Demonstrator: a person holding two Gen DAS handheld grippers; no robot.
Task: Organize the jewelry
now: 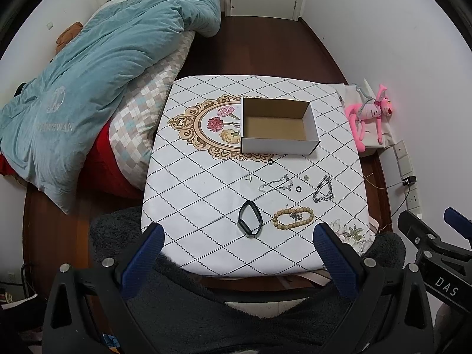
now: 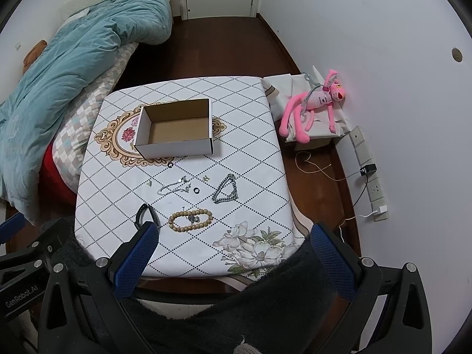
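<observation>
Jewelry all loose on the table (image 1: 188, 247), nothing in the box yet. Left gripper (image 1: 239, 253) & right gripper (image 2: 233, 250) both hang above the near edge, fingers spread wide, holding nothing.

Nearest the near edge: black band (image 1: 250, 219), a stiff-looking loop lying flat, w/ the wooden bead bracelet (image 1: 293, 217) just beside it toward the right edge; a small metal charm seems to sit on the beads. Further in, mid-table: thin silver chain (image 1: 275, 185) in a loose tangle, small black ring (image 1: 298, 189) next to it, heavier silver link bracelet (image 1: 323, 190) toward the right edge. Few tiny bits nearby, too small to tell. Another small black ring (image 1: 270, 162) close to the box front wall. Cardboard box (image 1: 278, 145) sits beyond, toward the far edge, open top, empty.

Handling, as a guess: all light. Beads prob easiest, pinch across one side of the loop. Band similar, grab its thicker bottom part. Chains limp & slippery, will dangle, so pinch at a bunched spot. Rings flat on cloth, likely fiddly, may skid away
</observation>
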